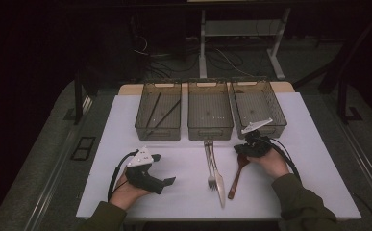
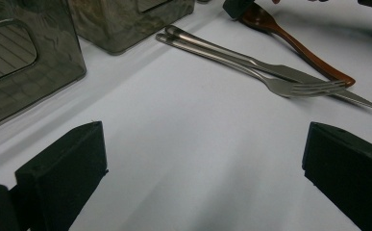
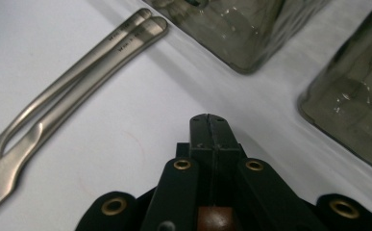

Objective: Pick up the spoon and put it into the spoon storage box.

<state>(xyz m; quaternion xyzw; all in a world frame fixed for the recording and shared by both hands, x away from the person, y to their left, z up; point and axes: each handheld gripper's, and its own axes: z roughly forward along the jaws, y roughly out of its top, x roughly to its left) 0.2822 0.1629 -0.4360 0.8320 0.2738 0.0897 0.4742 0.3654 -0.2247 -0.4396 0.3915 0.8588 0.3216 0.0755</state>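
Observation:
A steel fork (image 1: 211, 166) and knife (image 1: 218, 185) lie side by side at the table's middle, handles toward the bins. A brown wooden spoon (image 1: 235, 179) lies just right of them. My right gripper (image 1: 245, 149) is over the spoon's bowl, its jaws pressed together (image 3: 208, 120). A bit of brown spoon (image 3: 215, 219) shows beneath them, and I cannot tell whether it is pinched. My left gripper (image 1: 162, 169) rests at the front left with its jaws wide apart (image 2: 203, 163) over bare white table. The left gripper view takes in the fork (image 2: 289, 86), knife (image 2: 270, 67) and spoon (image 2: 299, 48).
Three smoky clear bins stand in a row at the back: left bin (image 1: 158, 132) holding dark sticks (image 1: 159, 113), middle bin (image 1: 210, 132), right bin (image 1: 279, 111). The white table top (image 1: 183, 192) ends near the person's sleeves. Two bin corners (image 3: 241, 29) (image 3: 352, 106) stand close ahead of the right gripper.

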